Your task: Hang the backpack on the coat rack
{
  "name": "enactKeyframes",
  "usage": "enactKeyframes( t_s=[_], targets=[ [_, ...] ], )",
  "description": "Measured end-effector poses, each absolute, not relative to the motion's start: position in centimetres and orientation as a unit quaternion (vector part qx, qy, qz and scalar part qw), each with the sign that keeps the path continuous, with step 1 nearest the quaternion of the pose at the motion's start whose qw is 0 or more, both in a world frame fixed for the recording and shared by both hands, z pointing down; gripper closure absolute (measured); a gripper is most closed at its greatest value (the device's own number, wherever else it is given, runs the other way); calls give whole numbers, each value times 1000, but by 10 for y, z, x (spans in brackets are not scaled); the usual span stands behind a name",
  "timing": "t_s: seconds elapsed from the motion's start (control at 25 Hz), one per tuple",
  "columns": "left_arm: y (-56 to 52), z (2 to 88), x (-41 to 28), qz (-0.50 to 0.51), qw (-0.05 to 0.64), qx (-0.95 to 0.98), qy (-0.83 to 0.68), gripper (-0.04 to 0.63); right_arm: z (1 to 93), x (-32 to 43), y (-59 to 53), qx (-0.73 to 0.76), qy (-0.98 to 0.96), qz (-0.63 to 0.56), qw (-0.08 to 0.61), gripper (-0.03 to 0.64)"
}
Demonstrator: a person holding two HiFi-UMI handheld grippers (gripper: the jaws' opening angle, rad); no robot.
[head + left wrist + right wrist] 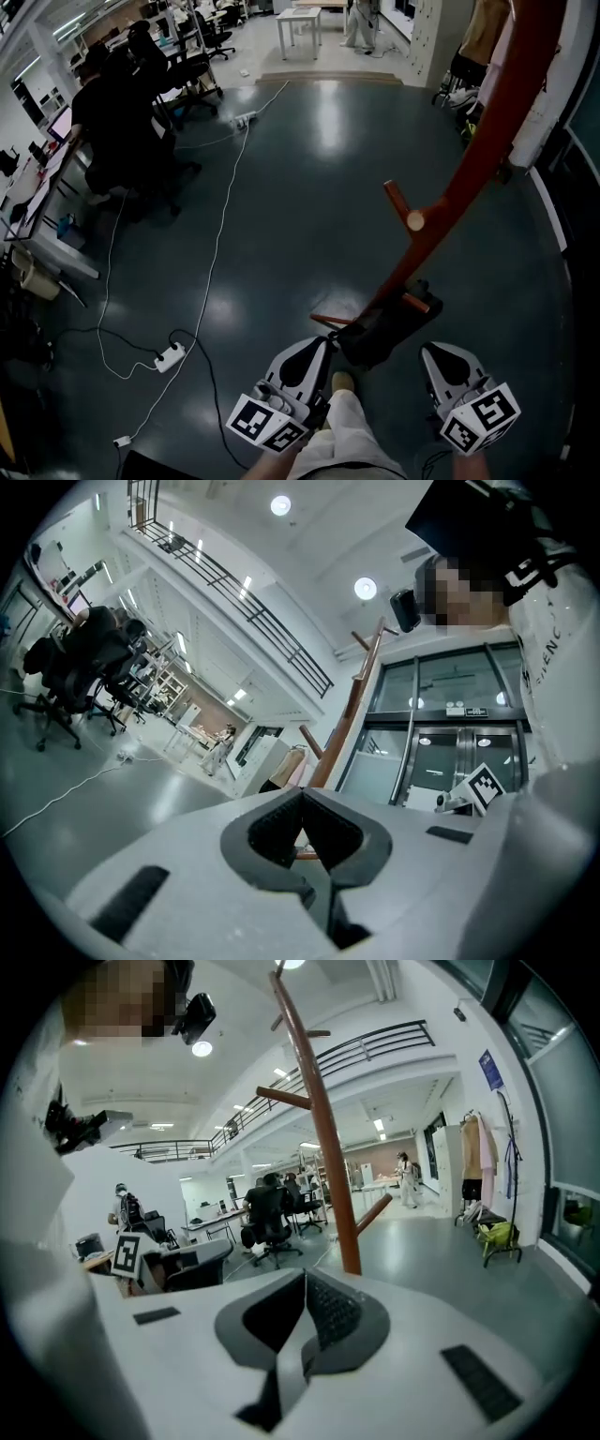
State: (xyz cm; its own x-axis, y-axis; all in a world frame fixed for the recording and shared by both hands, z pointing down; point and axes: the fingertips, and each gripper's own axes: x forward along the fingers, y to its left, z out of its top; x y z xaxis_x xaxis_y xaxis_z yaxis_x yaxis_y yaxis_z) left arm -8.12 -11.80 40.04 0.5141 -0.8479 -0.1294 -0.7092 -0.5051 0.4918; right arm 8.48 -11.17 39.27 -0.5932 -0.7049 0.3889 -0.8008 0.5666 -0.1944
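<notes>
A black backpack (386, 328) lies on the dark floor against the foot of the red-brown coat rack (487, 131), whose pole leans up to the top right with short pegs (398, 199) sticking out. My left gripper (325, 345) is shut and holds nothing, its tip just left of the backpack. The right gripper (427, 351), also shut and holding nothing, hangs just right of it. In the left gripper view the shut left gripper (302, 796) points at the rack's pole (354, 705). The right gripper (305, 1275) faces the pole (323, 1138) as well.
A white power strip (171, 356) and long cables (220, 244) lie on the floor to the left. Office chairs with a seated person (117, 117) and desks line the left side. A white table (300, 21) stands far back. My own leg and shoe (343, 381) are between the grippers.
</notes>
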Motion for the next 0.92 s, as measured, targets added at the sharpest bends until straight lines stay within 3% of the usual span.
enactKeyframes(
  t_s=[0.6,0.92],
  targets=[
    [-20,351,-58,-177,163,893,-381,586,349,64,10,441,-879,126,126,595],
    [19,354,-48,-181,183,897,-359,586,350,61,45,434,-880,127,144,595]
  ],
)
